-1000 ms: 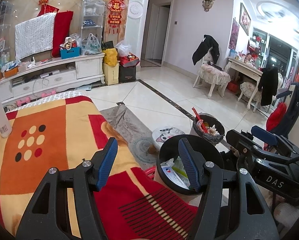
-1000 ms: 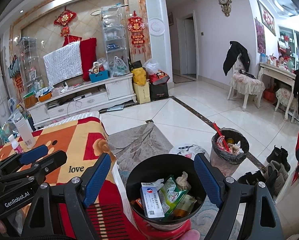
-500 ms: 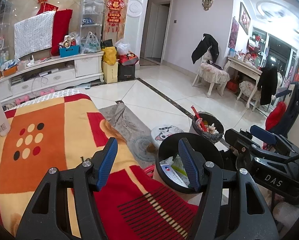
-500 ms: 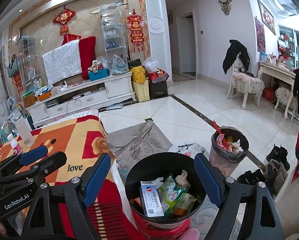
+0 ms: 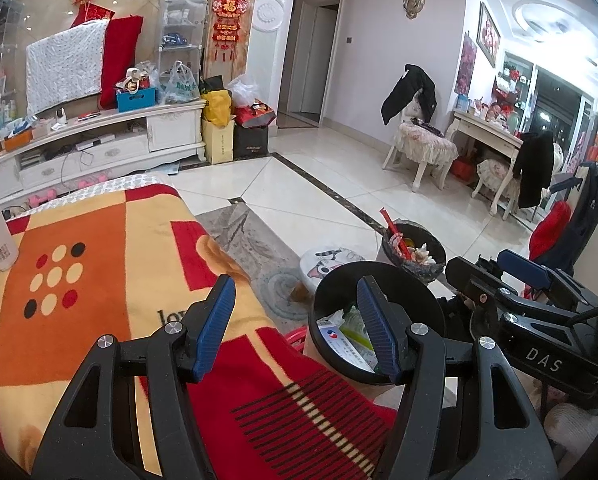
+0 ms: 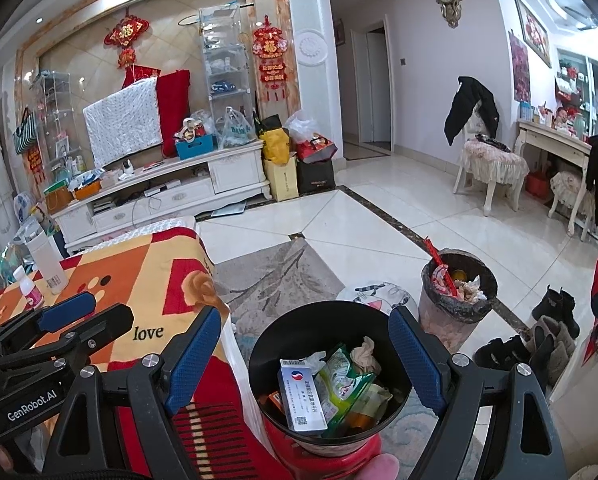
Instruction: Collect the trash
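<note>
A black round trash bin (image 6: 331, 364) stands on a red stool beside the blanket-covered table (image 6: 147, 280). It holds a white box (image 6: 303, 396), a green wrapper (image 6: 345, 376) and crumpled tissue. My right gripper (image 6: 305, 354) is open and empty, hovering over the bin. My left gripper (image 5: 295, 324) is open and empty above the table's red edge, with the bin (image 5: 379, 316) to its right. A second lined bin (image 6: 457, 292) full of trash stands on the floor behind.
A white bottle (image 6: 47, 260) and a small pink-capped bottle (image 6: 29, 286) stand at the table's far left. Boots and shoes (image 6: 539, 336) lie on the floor at right. A grey rug (image 6: 275, 276), chairs and a TV cabinet lie beyond.
Both grippers stay open and empty. The views have shifted slightly, the left one drifting a little; nothing was picked up or dropped.
</note>
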Action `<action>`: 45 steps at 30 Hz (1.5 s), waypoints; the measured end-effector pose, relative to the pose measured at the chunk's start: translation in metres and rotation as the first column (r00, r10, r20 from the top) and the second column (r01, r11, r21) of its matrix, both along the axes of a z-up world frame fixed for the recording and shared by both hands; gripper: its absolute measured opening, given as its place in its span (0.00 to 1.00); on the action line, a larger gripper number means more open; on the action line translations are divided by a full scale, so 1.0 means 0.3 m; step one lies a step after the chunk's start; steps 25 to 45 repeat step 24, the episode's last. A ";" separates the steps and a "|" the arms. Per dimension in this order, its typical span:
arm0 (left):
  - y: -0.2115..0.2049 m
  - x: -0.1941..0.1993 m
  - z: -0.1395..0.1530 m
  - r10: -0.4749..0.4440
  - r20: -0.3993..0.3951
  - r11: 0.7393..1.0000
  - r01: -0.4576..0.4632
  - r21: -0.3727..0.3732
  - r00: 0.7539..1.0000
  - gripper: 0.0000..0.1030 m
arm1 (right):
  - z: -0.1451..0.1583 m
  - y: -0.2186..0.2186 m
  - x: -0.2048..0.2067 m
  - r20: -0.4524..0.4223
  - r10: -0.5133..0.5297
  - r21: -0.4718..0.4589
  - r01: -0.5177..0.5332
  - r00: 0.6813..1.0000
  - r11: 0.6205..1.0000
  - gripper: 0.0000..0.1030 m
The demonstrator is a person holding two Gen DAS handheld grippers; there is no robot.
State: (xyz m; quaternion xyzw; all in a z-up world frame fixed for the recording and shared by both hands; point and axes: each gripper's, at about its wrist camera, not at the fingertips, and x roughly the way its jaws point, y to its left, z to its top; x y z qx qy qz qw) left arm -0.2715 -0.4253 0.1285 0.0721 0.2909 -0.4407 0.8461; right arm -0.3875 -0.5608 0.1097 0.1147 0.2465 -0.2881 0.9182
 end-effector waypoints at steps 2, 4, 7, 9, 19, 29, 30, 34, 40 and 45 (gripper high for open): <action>0.000 0.003 0.002 0.000 -0.001 1.000 0.000 0.000 1.000 0.60 | -0.006 0.000 -0.002 -0.003 -0.001 0.001 0.001 1.000 1.000 0.82; 0.000 0.006 0.004 0.001 0.000 1.000 -0.001 0.000 1.000 0.60 | -0.005 -0.002 0.001 -0.003 0.000 0.002 0.000 1.000 1.000 0.82; 0.000 0.007 0.005 0.000 -0.002 1.000 0.000 -0.001 1.000 0.60 | -0.012 -0.002 -0.006 -0.006 0.000 0.003 0.000 1.000 1.000 0.82; -0.004 -0.005 -0.006 -0.002 -0.004 1.000 0.002 0.001 1.000 0.60 | -0.013 -0.003 -0.006 -0.006 0.000 0.005 0.000 1.000 1.000 0.82; -0.004 -0.019 -0.031 -0.008 -0.019 1.000 0.008 -0.008 1.000 0.60 | -0.031 0.001 -0.012 -0.016 0.001 0.005 -0.001 1.000 1.000 0.82; 0.012 -0.016 -0.042 -0.007 -0.033 1.000 0.006 -0.004 0.999 0.60 | -0.035 0.006 0.004 -0.030 0.006 0.009 -0.005 1.000 1.000 0.82; 0.012 -0.016 -0.042 -0.007 -0.033 1.000 0.006 -0.004 0.999 0.60 | -0.035 0.006 0.004 -0.030 0.006 0.009 -0.005 1.000 1.000 0.82; 0.012 -0.016 -0.042 -0.007 -0.033 1.000 0.006 -0.004 0.999 0.60 | -0.035 0.006 0.004 -0.030 0.006 0.009 -0.005 1.000 1.000 0.82; 0.012 -0.016 -0.042 -0.007 -0.033 1.000 0.006 -0.004 0.999 0.60 | -0.035 0.006 0.004 -0.030 0.006 0.009 -0.005 1.000 1.000 0.82; 0.012 -0.016 -0.042 -0.007 -0.033 1.000 0.006 -0.004 0.999 0.60 | -0.035 0.006 0.004 -0.030 0.006 0.009 -0.005 1.000 1.000 0.82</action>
